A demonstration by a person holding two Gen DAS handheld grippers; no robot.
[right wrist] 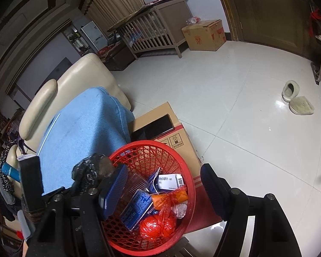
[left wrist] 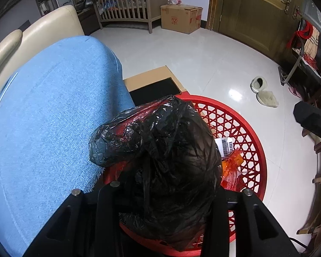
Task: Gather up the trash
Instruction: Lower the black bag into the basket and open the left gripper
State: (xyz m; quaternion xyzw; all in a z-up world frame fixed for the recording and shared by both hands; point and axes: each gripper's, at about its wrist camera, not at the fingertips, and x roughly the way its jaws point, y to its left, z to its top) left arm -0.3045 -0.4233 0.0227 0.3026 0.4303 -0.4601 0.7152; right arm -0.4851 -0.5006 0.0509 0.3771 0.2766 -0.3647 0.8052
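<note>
Over the red lattice wastebasket [left wrist: 249, 150], as the left wrist camera sees it: left gripper [left wrist: 160, 194] closed in on a crumpled black plastic bag [left wrist: 160, 150], the film bunched between its two black fingers and ballooning up to hide most of the basket's mouth. Beyond the bag, a white barcoded box [left wrist: 225, 145] and crinkled orange-red wrapping [left wrist: 233, 162] down inside the basket. At left, a blue cloth [left wrist: 49, 115] draped over a cream leather seat [left wrist: 42, 30], touching the bag's edge. Behind the basket, a flat cardboard box [left wrist: 152, 75] with a dark phone [left wrist: 155, 90] lying on it. Farther off on the pale tiled floor [left wrist: 203, 60], a pair of grey slippers [left wrist: 264, 94], a taped carton [left wrist: 180, 18] and a wooden crib [left wrist: 126, 4]. At the right edge, a black piece of the other tool. From the right wrist camera: right gripper [right wrist: 162, 184] spread wide, one finger over the basket's [right wrist: 190, 184] near left rim and the other outside it to the right, nothing held between them. Inside the basket, blue packets [right wrist: 137, 209], the white barcoded box [right wrist: 171, 181], a knotted red plastic bag [right wrist: 158, 224] and an orange wrapper [right wrist: 171, 197]. Black bag [right wrist: 89, 171] hanging at the basket's left rim against the blue cloth [right wrist: 83, 128]. Same slippers [right wrist: 297, 100], carton [right wrist: 205, 35] and crib [right wrist: 152, 32] beyond.
</note>
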